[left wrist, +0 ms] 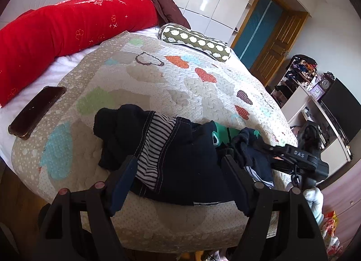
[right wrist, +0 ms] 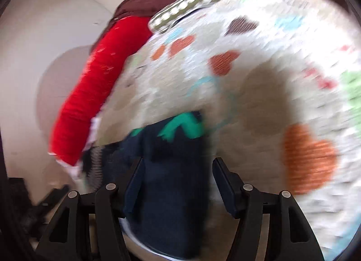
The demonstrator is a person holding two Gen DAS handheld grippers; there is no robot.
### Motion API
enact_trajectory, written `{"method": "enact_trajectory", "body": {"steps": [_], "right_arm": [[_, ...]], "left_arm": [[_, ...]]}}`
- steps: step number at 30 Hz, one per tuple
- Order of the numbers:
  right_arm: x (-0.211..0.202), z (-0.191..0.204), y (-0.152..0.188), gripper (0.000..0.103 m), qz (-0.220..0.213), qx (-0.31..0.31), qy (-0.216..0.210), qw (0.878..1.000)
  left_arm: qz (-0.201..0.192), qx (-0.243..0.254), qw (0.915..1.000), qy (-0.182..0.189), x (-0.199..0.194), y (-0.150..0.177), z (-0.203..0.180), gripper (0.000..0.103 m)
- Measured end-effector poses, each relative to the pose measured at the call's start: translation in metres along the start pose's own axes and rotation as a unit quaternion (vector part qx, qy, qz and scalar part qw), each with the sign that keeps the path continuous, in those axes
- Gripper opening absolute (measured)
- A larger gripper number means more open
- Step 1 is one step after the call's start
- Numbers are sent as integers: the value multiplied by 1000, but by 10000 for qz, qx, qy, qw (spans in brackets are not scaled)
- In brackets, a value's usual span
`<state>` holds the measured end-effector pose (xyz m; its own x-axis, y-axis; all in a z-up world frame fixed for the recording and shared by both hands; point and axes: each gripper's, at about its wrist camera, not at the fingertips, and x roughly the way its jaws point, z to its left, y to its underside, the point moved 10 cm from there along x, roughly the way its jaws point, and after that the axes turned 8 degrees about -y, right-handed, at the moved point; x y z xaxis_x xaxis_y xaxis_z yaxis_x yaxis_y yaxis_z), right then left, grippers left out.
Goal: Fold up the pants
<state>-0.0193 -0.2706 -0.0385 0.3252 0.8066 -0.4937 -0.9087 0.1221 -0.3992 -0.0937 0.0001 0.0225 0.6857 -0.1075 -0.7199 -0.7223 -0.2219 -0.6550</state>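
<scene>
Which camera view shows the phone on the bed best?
The left wrist view: the phone lies sharp and whole on the white sheet at the quilt's left edge. The right wrist view is blurred and does not show it.

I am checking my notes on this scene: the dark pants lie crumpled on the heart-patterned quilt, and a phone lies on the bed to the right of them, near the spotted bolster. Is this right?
Not quite. The phone lies to the left of the pants, at the quilt's edge below the red pillow, far from the spotted bolster. The left wrist view shows this. The rest is right.
</scene>
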Motion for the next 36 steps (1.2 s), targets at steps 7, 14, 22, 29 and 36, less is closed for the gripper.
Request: {"method": "enact_trajectory", "body": {"steps": [7,14,22,29,36], "right_arm": [[-33,-4,-19,11,-442,-212,629,9968],[-65,-28,-26,47,-521,43,1132,9922],[-157,-21,-8,48,-1146,-734,2135,9674],[-220,-17,-8,48,-1742,-945,2697,9423],[-272,14,-23,81,-2798,-1671,3602,8741]], "left_arm": [[25,-1,10000,-68,1,-4,-3,76],[-169,230,9996,-63,-12,-30,-36,76],[-866,831,9928,-9,-26,-78,-114,76],[-978,975,9900,276,-20,-89,-168,76],[-1017,873,9908,176,-18,-99,-176,77]]}}
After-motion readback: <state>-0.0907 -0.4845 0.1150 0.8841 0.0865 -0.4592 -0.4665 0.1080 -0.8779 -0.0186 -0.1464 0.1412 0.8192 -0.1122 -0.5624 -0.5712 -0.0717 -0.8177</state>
